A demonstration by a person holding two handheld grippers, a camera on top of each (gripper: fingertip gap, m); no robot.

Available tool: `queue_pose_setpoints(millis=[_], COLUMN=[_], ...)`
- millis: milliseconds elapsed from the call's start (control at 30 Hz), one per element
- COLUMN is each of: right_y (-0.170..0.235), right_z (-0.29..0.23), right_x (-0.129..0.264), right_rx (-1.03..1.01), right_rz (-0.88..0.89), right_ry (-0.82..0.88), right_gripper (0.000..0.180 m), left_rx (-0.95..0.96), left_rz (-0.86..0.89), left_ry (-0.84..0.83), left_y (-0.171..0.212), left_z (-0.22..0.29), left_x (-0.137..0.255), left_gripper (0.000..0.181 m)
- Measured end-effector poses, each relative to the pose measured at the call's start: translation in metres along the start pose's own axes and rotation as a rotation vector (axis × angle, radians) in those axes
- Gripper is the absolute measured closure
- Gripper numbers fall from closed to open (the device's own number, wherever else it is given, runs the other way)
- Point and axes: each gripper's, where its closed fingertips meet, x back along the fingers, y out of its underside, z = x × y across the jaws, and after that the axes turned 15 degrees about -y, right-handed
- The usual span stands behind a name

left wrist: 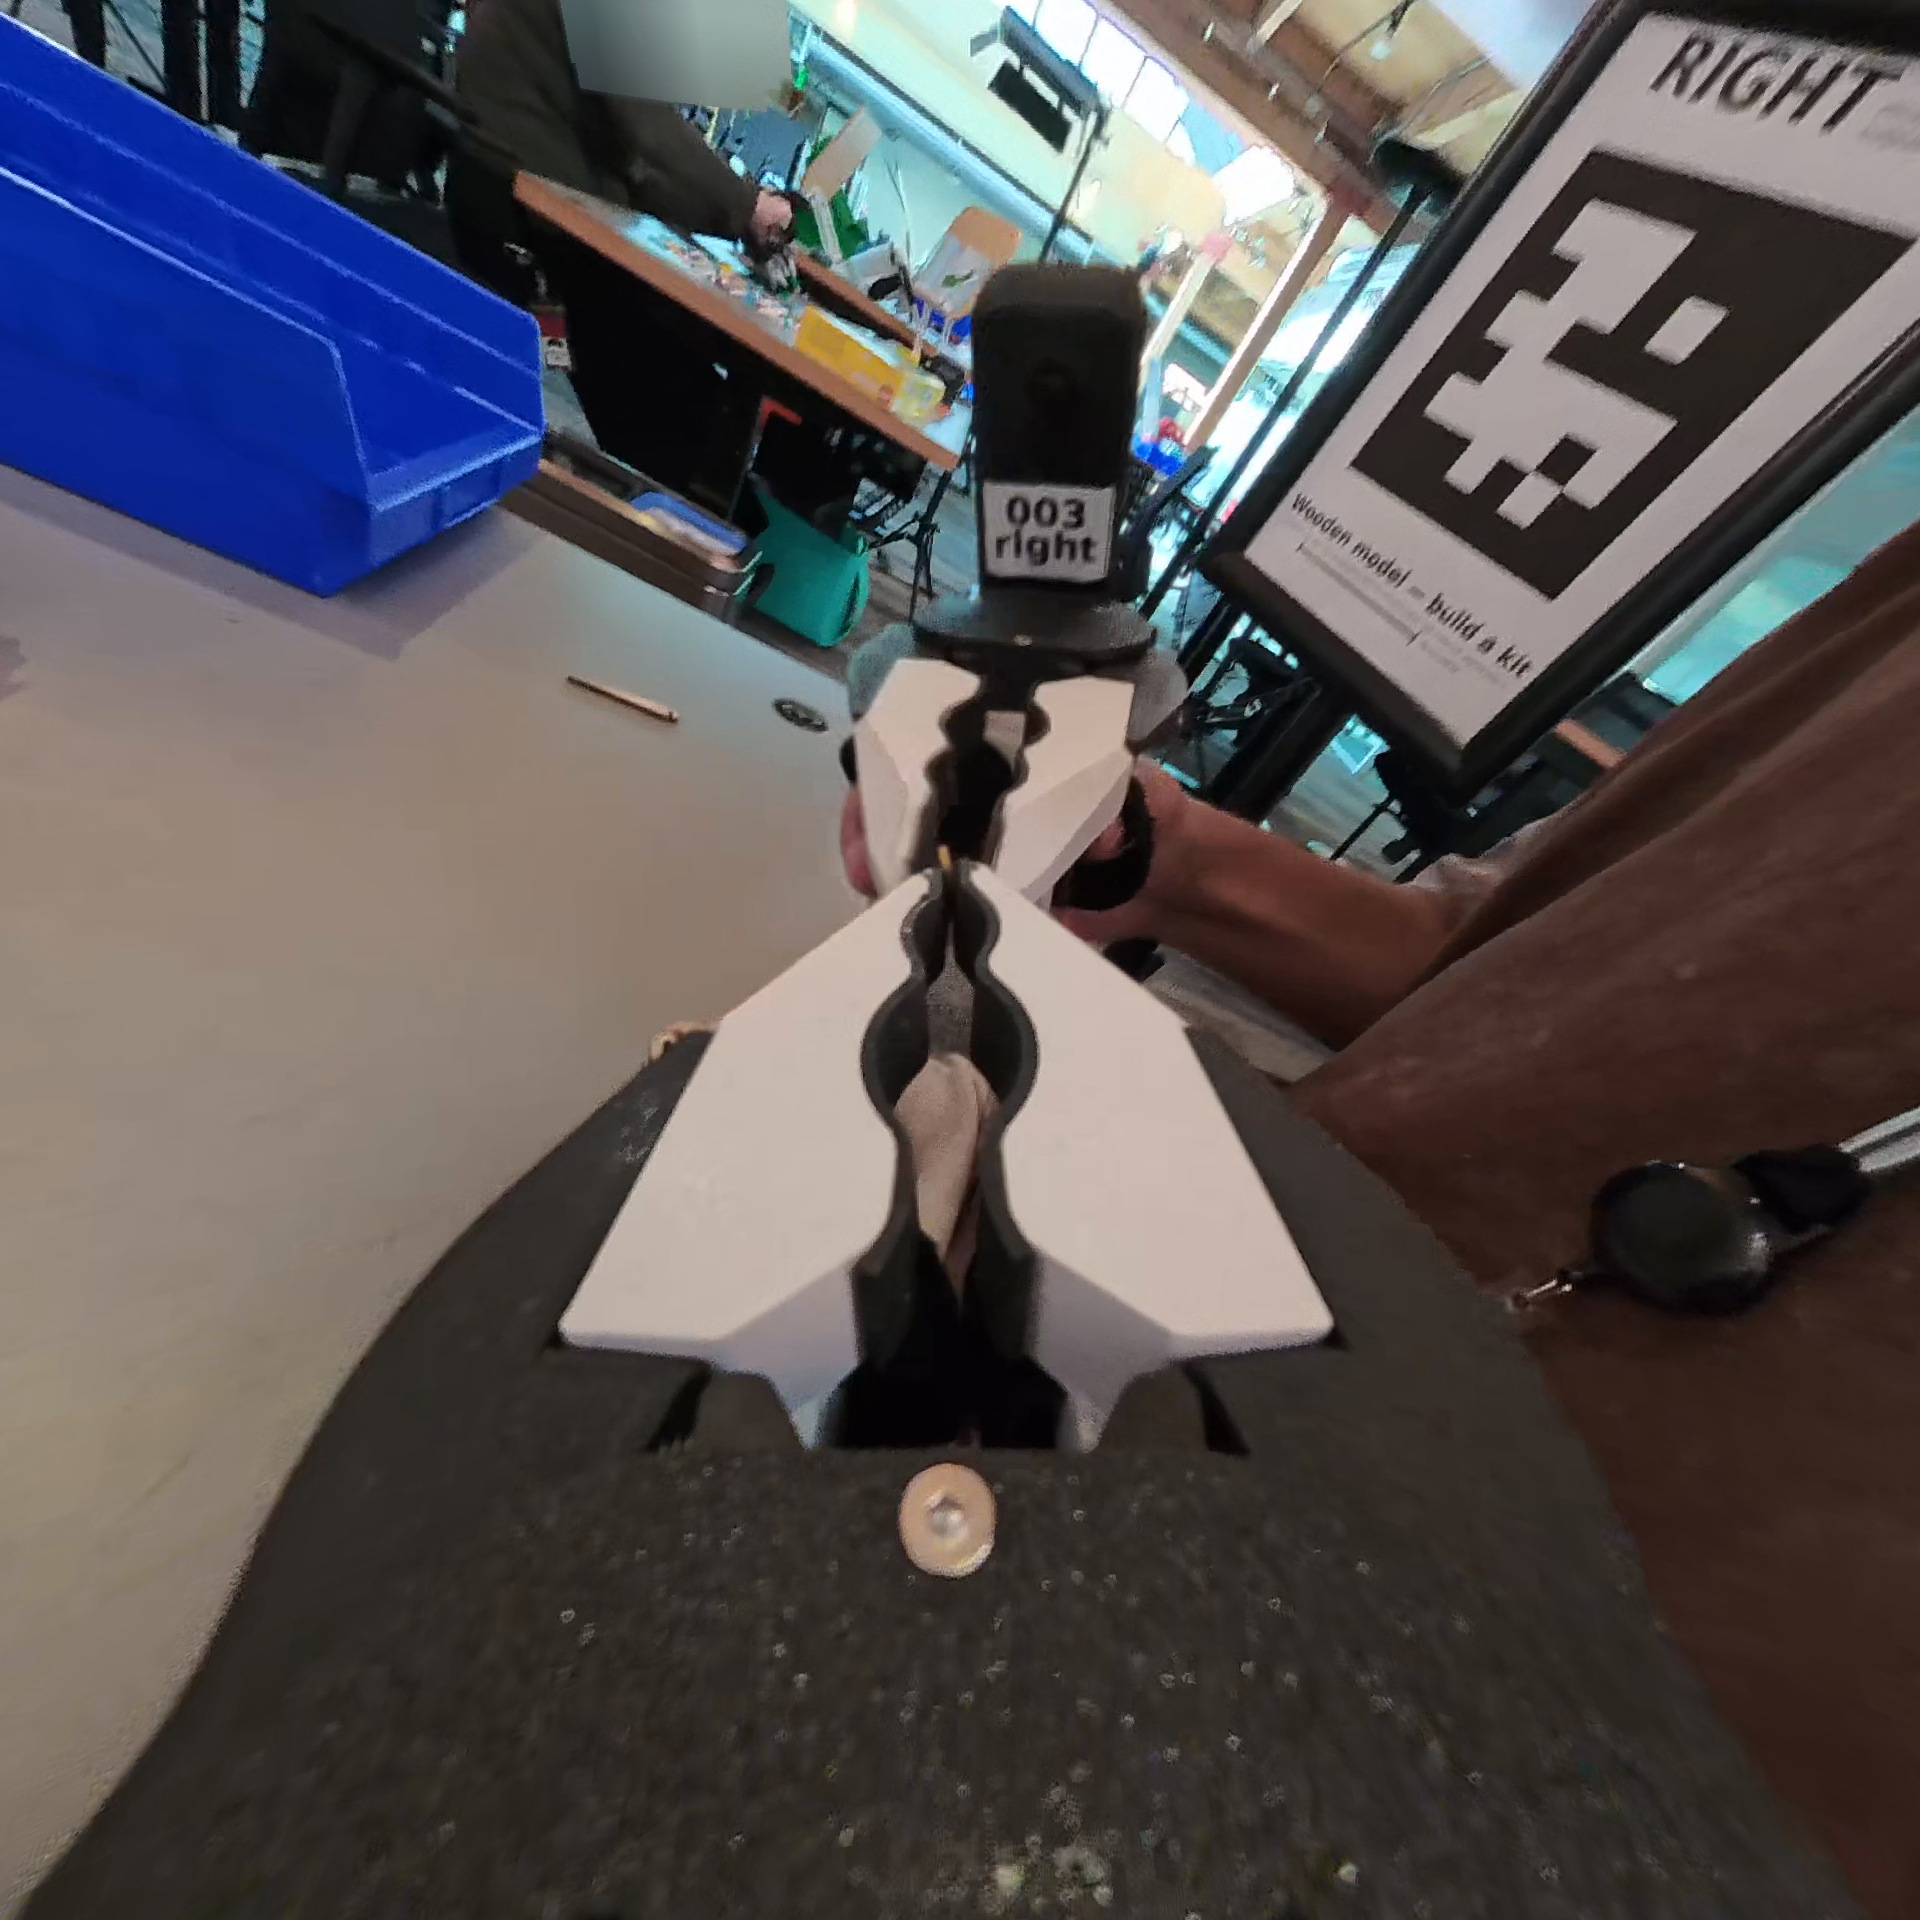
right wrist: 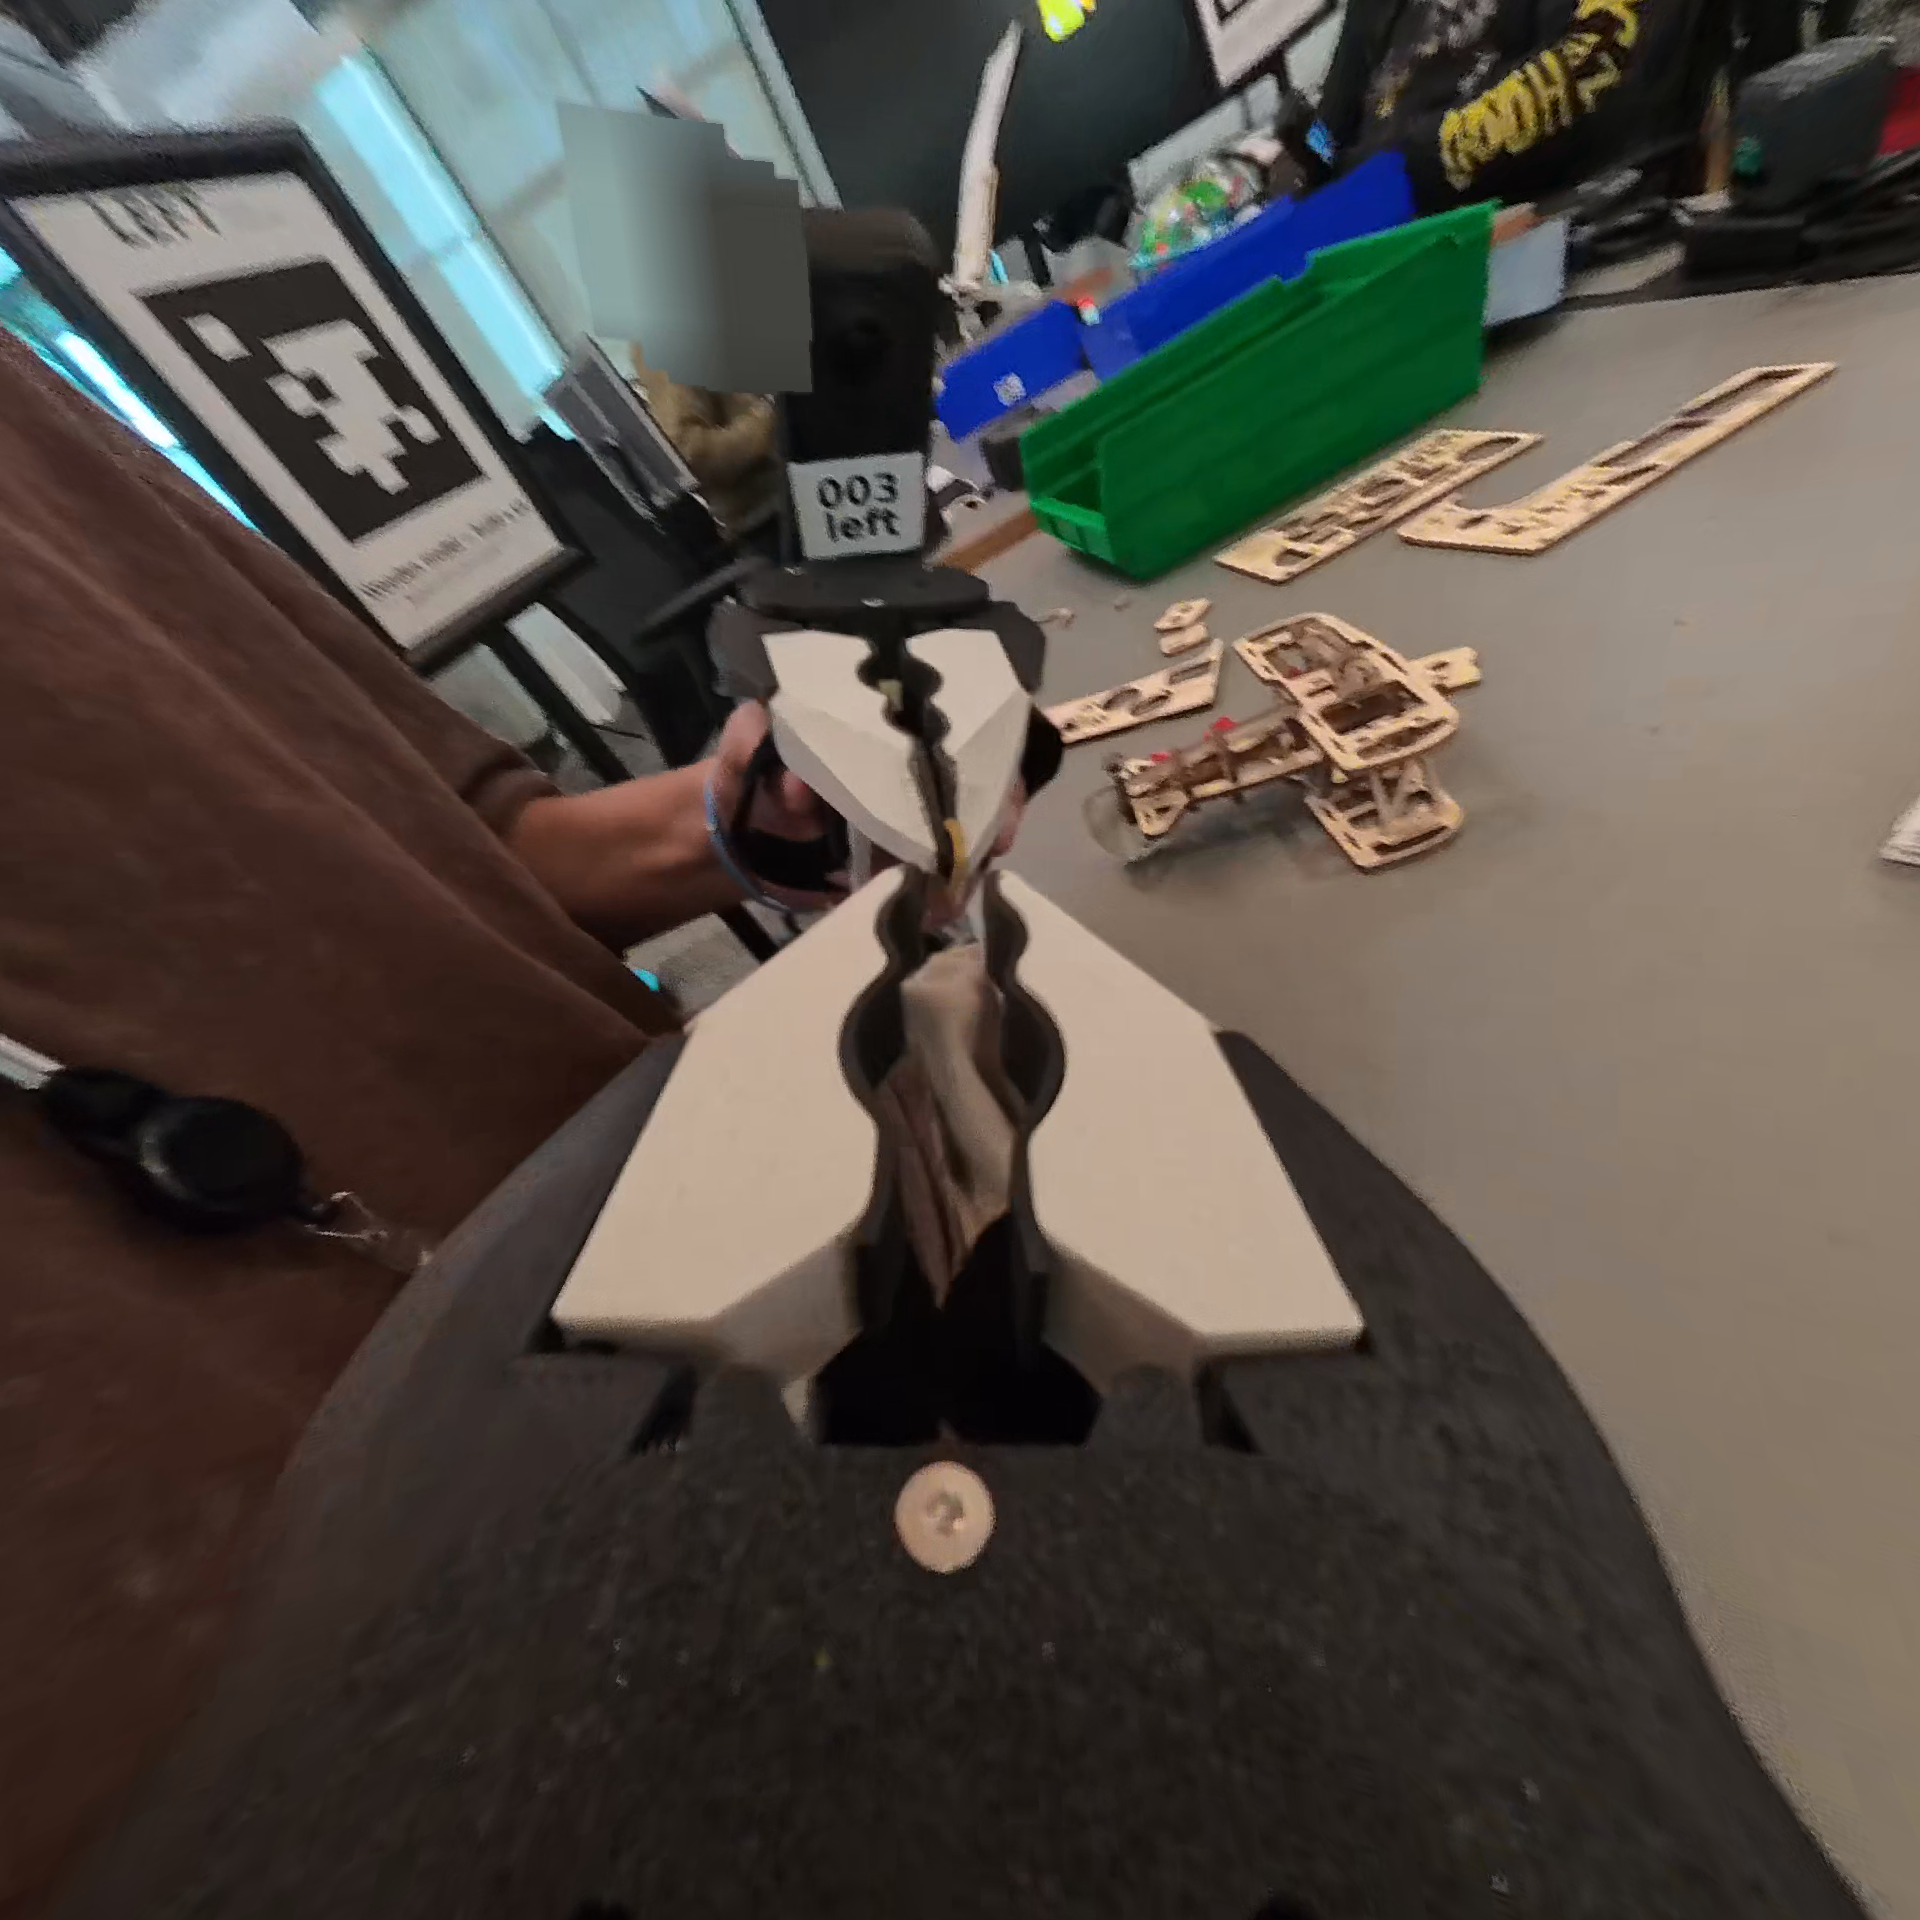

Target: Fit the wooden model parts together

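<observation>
One wooden plane, three cut-out sheets, one green bin, two grippers.

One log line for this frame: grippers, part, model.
left gripper: shut | right gripper: shut | tips facing, nearly meeting above table | small wooden part at left tips | airplane model on table, untouched
</observation>
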Motion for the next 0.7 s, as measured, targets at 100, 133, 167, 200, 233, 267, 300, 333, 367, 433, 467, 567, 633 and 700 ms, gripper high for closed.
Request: queue_pose_setpoints(millis=[100,133,167,200,233,267,300,333,367,433,467,567,633,700], right_y=[0.0,0.001,0.001,0.001,0.002,0.002,0.001,-0.001,-0.004,-0.008,-0.003,-0.001,-0.002,-0.001], right_z=[-0.002,-0.002,-0.002,-0.003,-0.002,-0.002,-0.002,-0.002,-0.003,-0.006,-0.004,-0.006,-0.008,-0.009], right_x=[0.0,0.0,0.0,0.001,0.002,0.003,0.004,0.006,0.008,0.01,0.008,0.008,0.01,0.012], right_rx=[-0.006,-0.011,-0.021,-0.036,-0.051,-0.063,-0.071,-0.076,-0.078,-0.08,-0.088,-0.095,-0.103,-0.115], right_rz=[0.022,0.025,0.031,0.039,0.048,0.056,0.067,0.081,0.102,0.125,0.09,0.083,0.108,0.118], right_ry=[-0.022,-0.024,-0.033,-0.042,-0.048,-0.053,-0.06,-0.068,-0.076,-0.1,-0.093,-0.112,-0.133,-0.15], right_gripper=[0.175,0.175,0.175,0.174,0.174,0.172,0.171,0.172,0.173,0.18,0.18,0.176,0.173,0.171], left_rx=[0.018,0.011,0.007,0.006,0.003,0.0,0.002,0.002,-0.002,-0.012,-0.009,-0.019,-0.005,0.007], left_rz=[0.008,0.004,0.001,-0.001,-0.006,-0.01,-0.011,-0.013,-0.021,-0.036,-0.031,-0.049,-0.04,-0.033], left_ry=[0.014,0.01,0.011,0.012,0.007,0.006,0.008,0.006,0.006,0.0,0.006,0.009,0.018,0.027], left_y=[-0.001,0.0,0.0,0.001,0.002,0.003,0.003,0.003,0.005,0.008,0.008,0.013,0.011,0.01], left_z=[0.001,0.0,0.001,0.001,0.0,0.0,0.0,0.0,0.0,-0.001,0.001,0.004,0.006,0.006], left_x=[0.001,0.0,0.0,0.0,0.0,0.0,0.0,0.0,0.0,-0.003,-0.003,-0.006,-0.006,-0.005], left_gripper=[0.181,0.181,0.181,0.181,0.181,0.181,0.181,0.181,0.181,0.181,0.181,0.181,0.181,0.181])
